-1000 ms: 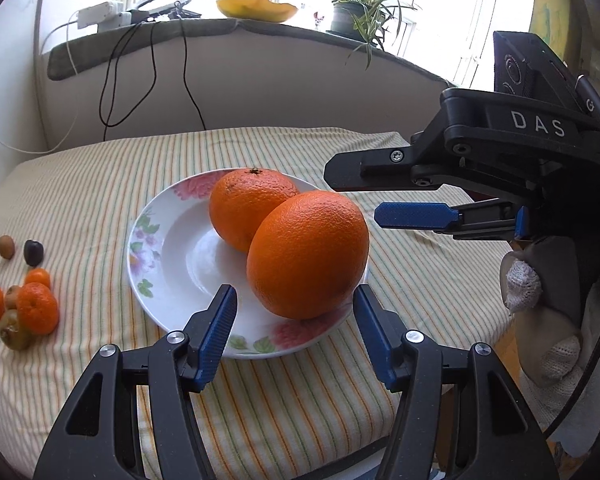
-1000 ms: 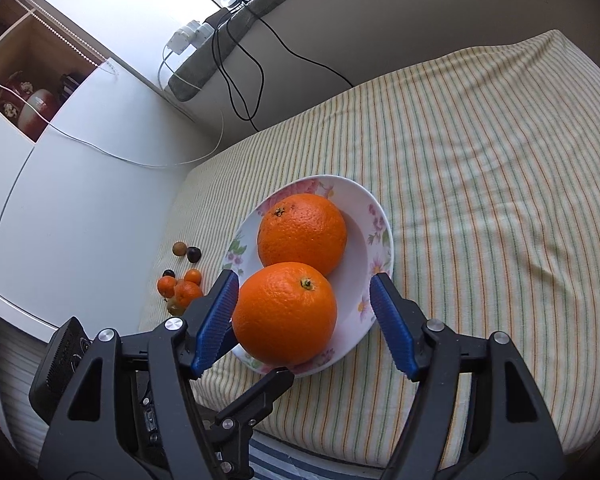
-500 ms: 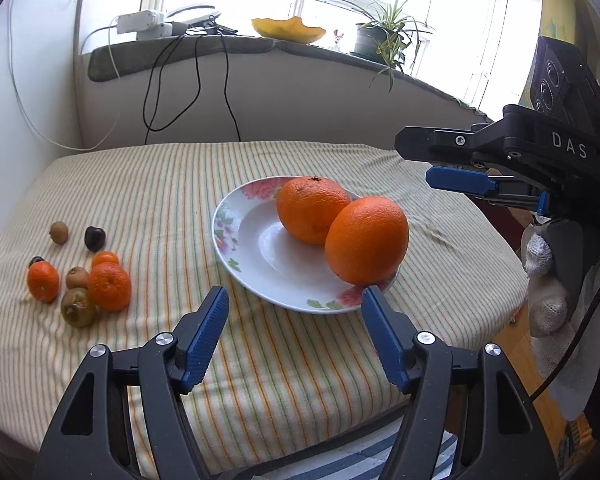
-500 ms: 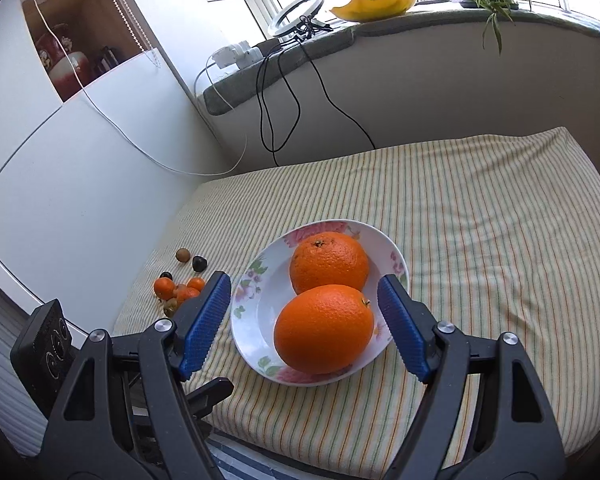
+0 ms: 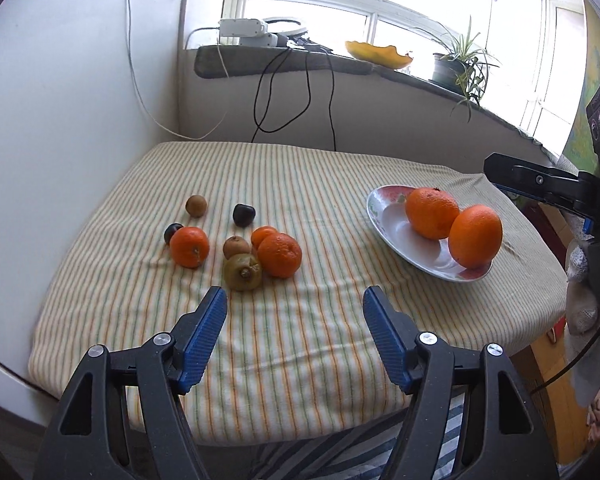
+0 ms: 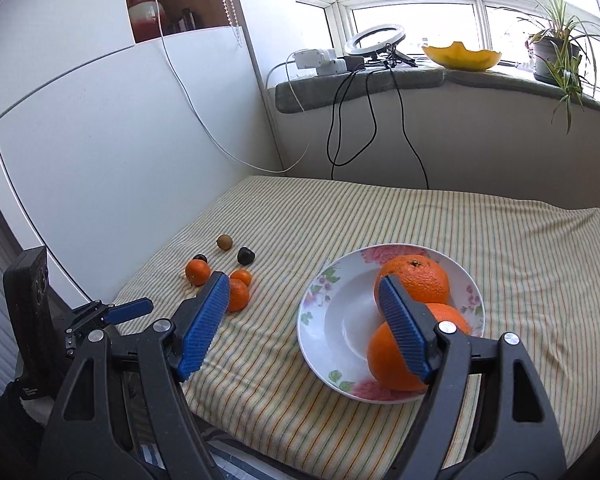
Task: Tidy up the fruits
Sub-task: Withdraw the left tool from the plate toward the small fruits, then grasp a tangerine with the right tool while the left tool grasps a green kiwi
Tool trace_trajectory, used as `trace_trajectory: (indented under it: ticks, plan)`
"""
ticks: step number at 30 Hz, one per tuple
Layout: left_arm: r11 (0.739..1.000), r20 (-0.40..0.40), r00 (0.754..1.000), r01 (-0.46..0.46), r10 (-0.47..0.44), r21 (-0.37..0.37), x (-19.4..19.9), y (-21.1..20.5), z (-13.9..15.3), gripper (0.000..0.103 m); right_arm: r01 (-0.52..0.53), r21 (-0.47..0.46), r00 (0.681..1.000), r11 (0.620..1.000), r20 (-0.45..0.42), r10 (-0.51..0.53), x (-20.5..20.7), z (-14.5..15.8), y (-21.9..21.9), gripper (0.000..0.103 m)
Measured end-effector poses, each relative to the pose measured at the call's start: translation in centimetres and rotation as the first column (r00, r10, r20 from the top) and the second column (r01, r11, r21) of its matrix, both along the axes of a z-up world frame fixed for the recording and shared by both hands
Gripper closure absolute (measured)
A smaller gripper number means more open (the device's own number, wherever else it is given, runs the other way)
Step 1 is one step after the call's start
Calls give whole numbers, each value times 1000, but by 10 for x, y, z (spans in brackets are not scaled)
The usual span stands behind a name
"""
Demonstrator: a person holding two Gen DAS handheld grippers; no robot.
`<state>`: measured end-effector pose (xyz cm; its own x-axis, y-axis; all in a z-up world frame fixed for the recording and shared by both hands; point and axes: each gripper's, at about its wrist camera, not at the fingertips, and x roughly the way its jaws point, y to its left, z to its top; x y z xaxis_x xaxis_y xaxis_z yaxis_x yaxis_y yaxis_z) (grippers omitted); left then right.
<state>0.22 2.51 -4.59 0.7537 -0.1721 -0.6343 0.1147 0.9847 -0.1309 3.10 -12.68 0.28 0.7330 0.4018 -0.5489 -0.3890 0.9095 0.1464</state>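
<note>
White letters "DA" (cut off at the frame edge) show on the right gripper (image 5: 512, 184). Striped cloth (image 5: 300, 344) lies bare before the left gripper (image 5: 295, 312); both grippers gape wide, holding nothing. Two oranges (image 6: 414, 280) sit on the plate (image 6: 320, 320); small fruits (image 5: 240, 240) cluster left.

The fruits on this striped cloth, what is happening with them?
A person holds two grippers, both with jaws open and empty. Two oranges already sit on the flowered plate. The left gripper faces the loose tangerines, kiwis and dark plums lying on the cloth.
</note>
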Motion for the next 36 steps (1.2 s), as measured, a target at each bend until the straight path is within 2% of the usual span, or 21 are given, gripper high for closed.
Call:
trace_trajectory:
  ticks: [6, 9, 11, 17, 26, 36]
  plan:
    - [998, -11, 998, -55, 54, -27, -1, 30, -9, 33, -84, -51, 995, 995, -54, 81, 8, -13, 33, 24]
    - [998, -17, 999, -51, 50, -38, 2, 37, -13, 43, -115, -58, 990, 992, -85, 110, 17, -21, 48, 24]
    - [998, -26, 999, -44, 43, -54, 5, 40, -17, 50, -129, -64, 987, 989, -103, 122, 23, -27, 56, 30]
    - [996, -52, 999, -15, 10, -92, 18, 44, -26, 57, -182, -77, 971, 980, -170, 167, 42, -45, 80, 44]
    - [995, -63, 998, -4, -2, -99, 39, 42, -36, 60, -217, -50, 942, 975, -273, 196, 72, -73, 101, 52]
    - [995, -82, 996, 18, -26, -96, 53, 39, -46, 62, -213, -43, 924, 976, -333, 187, 94, -90, 117, 53]
